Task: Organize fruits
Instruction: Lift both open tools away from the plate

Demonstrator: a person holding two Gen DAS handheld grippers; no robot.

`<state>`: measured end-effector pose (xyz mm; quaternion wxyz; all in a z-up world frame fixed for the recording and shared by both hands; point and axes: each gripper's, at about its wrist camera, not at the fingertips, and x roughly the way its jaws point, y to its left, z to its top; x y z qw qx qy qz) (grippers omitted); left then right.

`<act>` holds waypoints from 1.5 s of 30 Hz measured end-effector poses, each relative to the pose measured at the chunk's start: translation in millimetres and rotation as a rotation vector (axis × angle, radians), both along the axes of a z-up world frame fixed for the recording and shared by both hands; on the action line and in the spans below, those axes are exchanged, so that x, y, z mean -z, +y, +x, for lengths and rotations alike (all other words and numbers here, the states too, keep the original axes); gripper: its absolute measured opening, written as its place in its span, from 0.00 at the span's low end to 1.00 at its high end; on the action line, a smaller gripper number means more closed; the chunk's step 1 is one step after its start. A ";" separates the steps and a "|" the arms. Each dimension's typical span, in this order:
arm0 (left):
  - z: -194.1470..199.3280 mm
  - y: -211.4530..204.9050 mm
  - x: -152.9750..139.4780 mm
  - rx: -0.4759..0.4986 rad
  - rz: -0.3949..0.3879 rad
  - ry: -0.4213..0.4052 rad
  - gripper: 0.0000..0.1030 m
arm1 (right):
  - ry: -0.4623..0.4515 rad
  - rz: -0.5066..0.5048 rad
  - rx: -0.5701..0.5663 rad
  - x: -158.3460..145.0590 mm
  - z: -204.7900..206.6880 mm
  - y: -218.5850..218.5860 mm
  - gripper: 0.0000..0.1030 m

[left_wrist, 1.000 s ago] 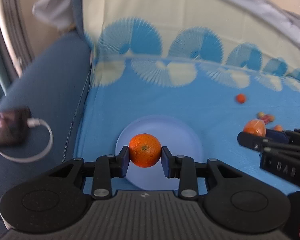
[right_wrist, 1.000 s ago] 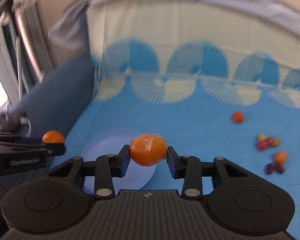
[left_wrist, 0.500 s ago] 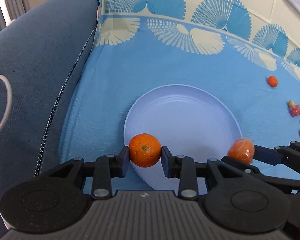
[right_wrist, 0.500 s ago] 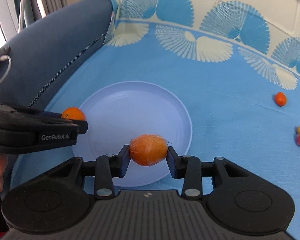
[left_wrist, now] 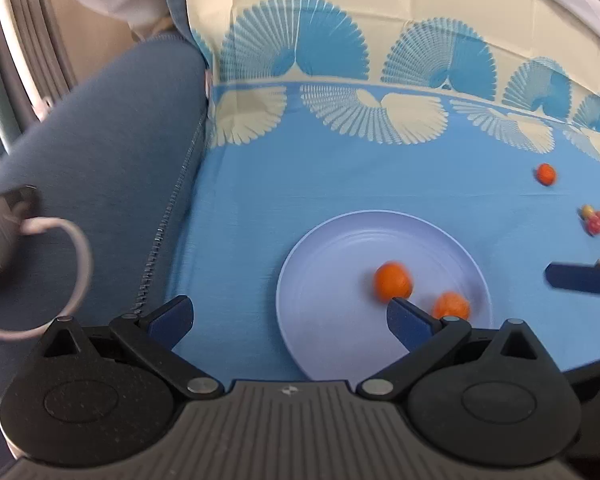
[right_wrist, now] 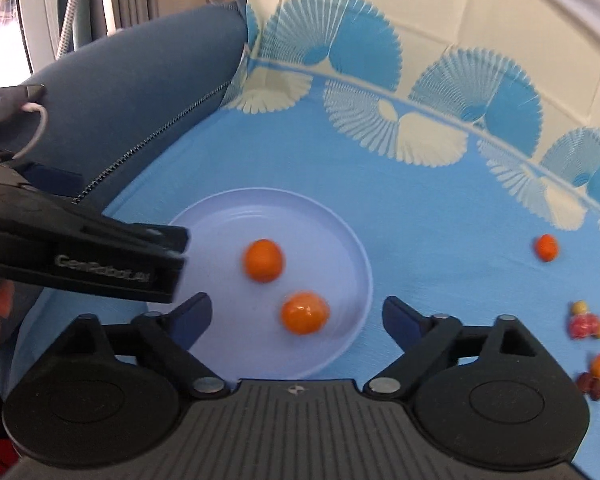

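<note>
Resting on plate: two round orange mandarins [right_wrist: 263,260] [right_wrist: 304,312] lie apart on the pale lilac round plate [right_wrist: 352,248].
Left gripper [left_wrist: 290,318]: jaws just opened wide, nothing between.
Right gripper [right_wrist: 298,316]: jaws just opened wide, gripping nothing.
Cloth: blue fan-patterned sheet [right_wrist: 440,208], small loose fruits [right_wrist: 546,247] at right.

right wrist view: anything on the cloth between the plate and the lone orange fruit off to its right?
No. In the right wrist view, only bare blue cloth lies between the plate and the lone orange fruit.
</note>
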<state>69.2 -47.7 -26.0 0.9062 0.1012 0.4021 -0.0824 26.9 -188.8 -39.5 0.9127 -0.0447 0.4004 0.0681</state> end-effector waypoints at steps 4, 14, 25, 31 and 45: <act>-33.9 -3.3 -29.8 0.045 0.042 -0.140 1.00 | -0.037 0.013 0.060 -20.5 -30.2 -11.2 0.97; -48.8 -13.9 -67.5 0.263 -0.116 -0.075 1.00 | -0.098 -0.024 0.169 -52.5 -57.9 -12.7 0.99; -49.4 -4.3 -75.4 0.156 -0.036 -0.161 1.00 | -0.073 -0.022 0.216 -65.8 -74.8 -10.0 0.99; -40.4 -1.8 -81.1 0.181 -0.058 -0.212 1.00 | -0.078 -0.025 0.236 -67.3 -75.0 -3.3 0.99; 24.0 30.4 -76.1 0.207 0.150 -0.358 1.00 | -0.032 -0.101 0.213 -57.3 -58.4 25.2 0.99</act>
